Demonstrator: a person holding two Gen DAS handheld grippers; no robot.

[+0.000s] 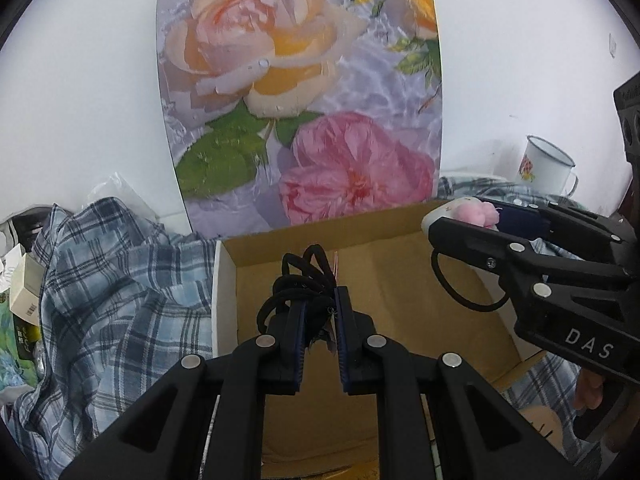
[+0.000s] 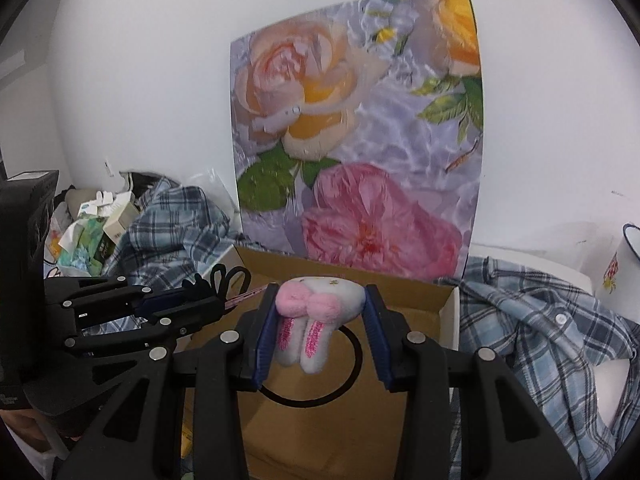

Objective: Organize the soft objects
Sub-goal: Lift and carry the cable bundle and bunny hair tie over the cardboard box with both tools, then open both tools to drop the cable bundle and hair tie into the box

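Plush hair tie: a white bunny-eared plush charm with a pink bow (image 2: 316, 312) on a black elastic loop (image 2: 352, 364), pinched between the blue pads of the right gripper (image 2: 320, 332) and hanging above the box floor; the loop dangles free below it.
Black hair ties: a tangled bundle of black elastic bands (image 1: 304, 284) clamped in the left gripper (image 1: 320, 328), jaws nearly together on it, the loops sticking up past the fingertips.
Cardboard box: open-topped, brown inside, white outside (image 1: 360, 280); its floor looks bare under both grippers.
Step in hand: both loads are over the box opening, so this reads as the drop-off stage of putting the soft items away.
Next move: probably lower each load a little further and then open the jaws; the bundle may snag on the pads, so a clean release matters.
Edges: the left wall of the box (image 1: 224, 292) is just beside the left gripper's load; the right wall (image 2: 452, 316) is near the right gripper's outer finger.
Open room: the two grippers are side by side and close, so sideways play is small; the room is downward.
Surroundings: plaid shirt (image 1: 120, 280) bunched around the box, floral board (image 1: 304, 100) behind, enamel mug (image 1: 548, 168) far right.
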